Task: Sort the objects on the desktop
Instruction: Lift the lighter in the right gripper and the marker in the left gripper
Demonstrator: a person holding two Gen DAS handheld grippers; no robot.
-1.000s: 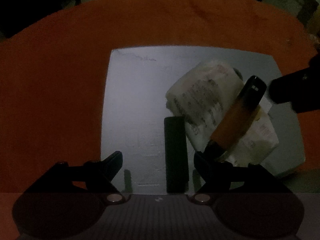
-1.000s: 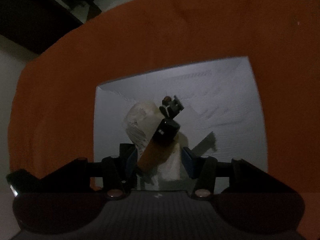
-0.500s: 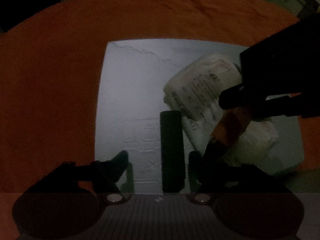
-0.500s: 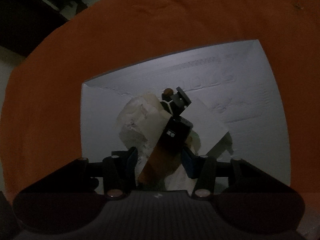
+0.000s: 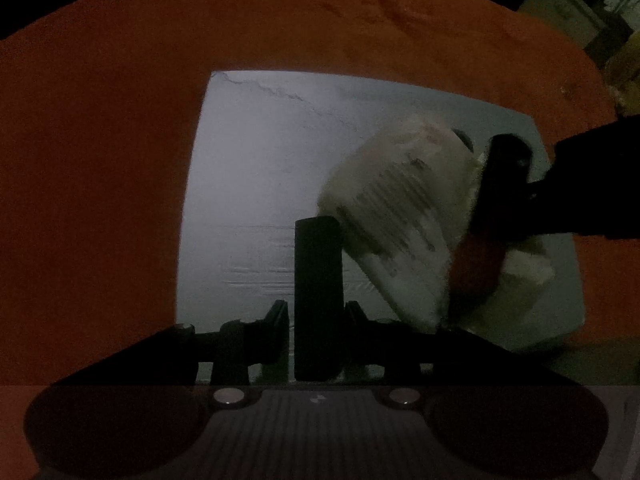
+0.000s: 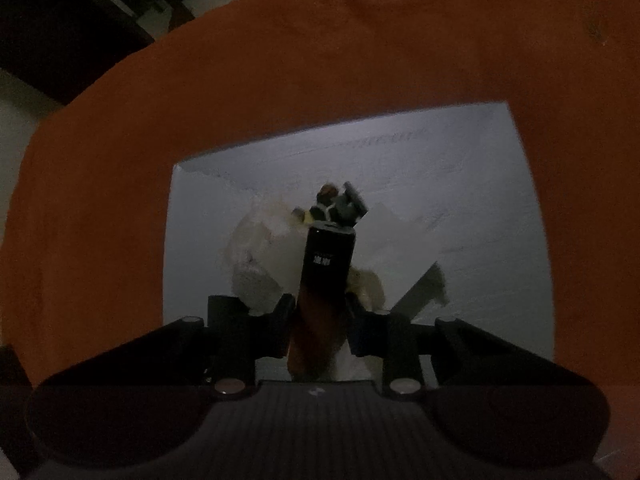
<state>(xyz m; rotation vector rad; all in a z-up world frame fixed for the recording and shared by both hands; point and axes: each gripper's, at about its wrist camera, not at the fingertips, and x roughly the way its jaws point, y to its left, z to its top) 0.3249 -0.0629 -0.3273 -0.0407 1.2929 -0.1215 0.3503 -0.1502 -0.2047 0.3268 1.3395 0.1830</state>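
Black bar btwn closing L fingers; orange-black tube btwn closing R fingers.

Right gripper closing on orange-black tube — white tray beneath.

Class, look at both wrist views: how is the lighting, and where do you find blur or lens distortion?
Left wrist: dim overall, white packet motion-blurred, black bar a silhouette. Right wrist: equally dark, label on the orange-black stick sharp, white tray edges bowed by fisheye.
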